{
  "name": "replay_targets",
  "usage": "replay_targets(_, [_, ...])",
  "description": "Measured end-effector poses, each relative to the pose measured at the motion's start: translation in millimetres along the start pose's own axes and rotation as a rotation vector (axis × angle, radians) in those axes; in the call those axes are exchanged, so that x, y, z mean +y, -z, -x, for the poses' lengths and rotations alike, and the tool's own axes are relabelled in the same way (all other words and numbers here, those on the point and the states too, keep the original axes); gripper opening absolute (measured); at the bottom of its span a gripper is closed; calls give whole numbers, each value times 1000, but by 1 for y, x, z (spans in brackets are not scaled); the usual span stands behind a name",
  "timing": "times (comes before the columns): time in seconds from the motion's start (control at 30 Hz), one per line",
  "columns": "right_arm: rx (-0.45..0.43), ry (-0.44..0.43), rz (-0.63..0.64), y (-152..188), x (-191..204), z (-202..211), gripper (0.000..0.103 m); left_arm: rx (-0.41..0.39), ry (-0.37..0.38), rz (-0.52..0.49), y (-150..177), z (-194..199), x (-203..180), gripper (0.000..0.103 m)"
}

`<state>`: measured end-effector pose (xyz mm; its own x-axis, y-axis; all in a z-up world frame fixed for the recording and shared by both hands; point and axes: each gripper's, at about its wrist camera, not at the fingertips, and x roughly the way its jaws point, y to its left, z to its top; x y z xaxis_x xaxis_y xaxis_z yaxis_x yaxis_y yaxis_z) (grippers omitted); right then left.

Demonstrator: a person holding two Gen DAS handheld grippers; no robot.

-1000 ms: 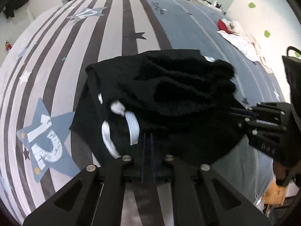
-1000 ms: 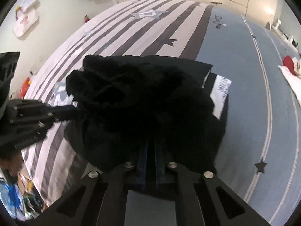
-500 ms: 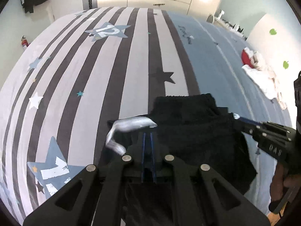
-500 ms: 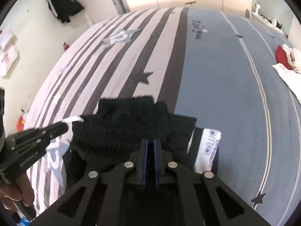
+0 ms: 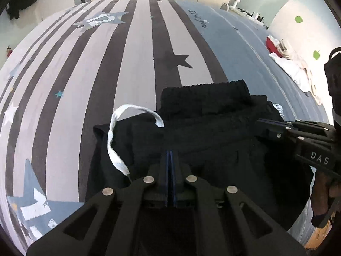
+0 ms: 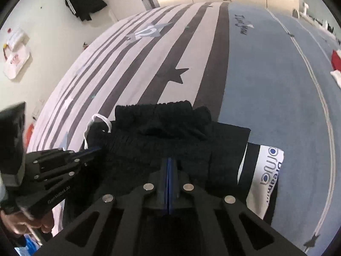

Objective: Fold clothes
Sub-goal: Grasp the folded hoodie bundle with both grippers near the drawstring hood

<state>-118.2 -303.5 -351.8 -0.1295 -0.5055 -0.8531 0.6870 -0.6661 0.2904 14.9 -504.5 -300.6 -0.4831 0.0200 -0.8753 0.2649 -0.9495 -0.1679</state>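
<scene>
Black shorts with white drawstring lie folded on bedspread.

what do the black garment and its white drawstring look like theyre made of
Black folded garment: seemingly a soft, matte knit or fleece; its gathered, ribbed waistband suggests elastic. Flat white drawstring: seemingly woven cotton or polyester tape, matte, holding a limp loop. Exact fibres cannot be told.

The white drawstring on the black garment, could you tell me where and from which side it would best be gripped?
Probably at the raised loop of the white drawstring, coming from the striped, open side of the bedspread. There it arches clear of the black garment, so the fingers could close on the cord alone. Its lower end lies flat on the fabric.
</scene>
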Motion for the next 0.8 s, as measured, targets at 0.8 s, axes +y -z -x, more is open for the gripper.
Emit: replay_targets(0.8, [-57, 144, 48, 56, 8, 34, 0, -58, -81, 41, 57, 46, 18, 2])
